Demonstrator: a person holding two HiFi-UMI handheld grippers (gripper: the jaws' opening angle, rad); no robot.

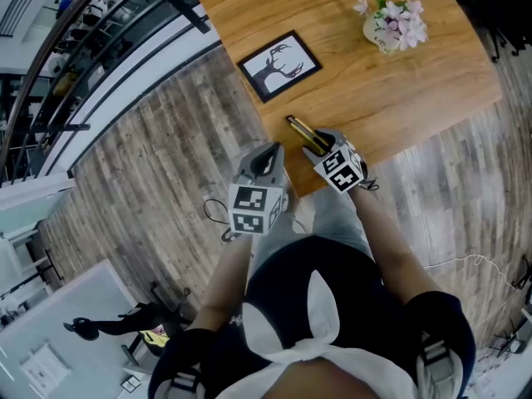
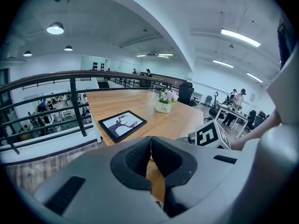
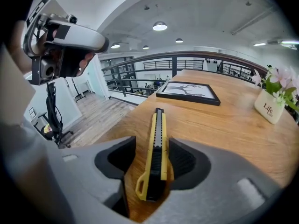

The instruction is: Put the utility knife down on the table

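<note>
A wooden surface (image 1: 391, 90) stands on a grey plank floor (image 1: 150, 181), close to a dark railing (image 2: 70, 76) that overlooks a lower hall. A white ceiling (image 3: 196, 6) curves overhead, with a broad arch (image 2: 154, 17), round lamps (image 2: 55, 28) and strip lights (image 2: 240, 38). Beyond the surface stand a black office chair (image 2: 186, 92) and a white desk (image 2: 231, 110). The light is cool and even.

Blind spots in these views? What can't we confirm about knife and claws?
- Head view: rear half of the utility knife, hidden under the right claw.
- Right gripper view: whether the knife touches the pad at picture right; contact unclear.
- Left gripper view: the knife, hidden by the right claw and its marker cube.
- Head view: table far edge, cut off by frame top.
</note>
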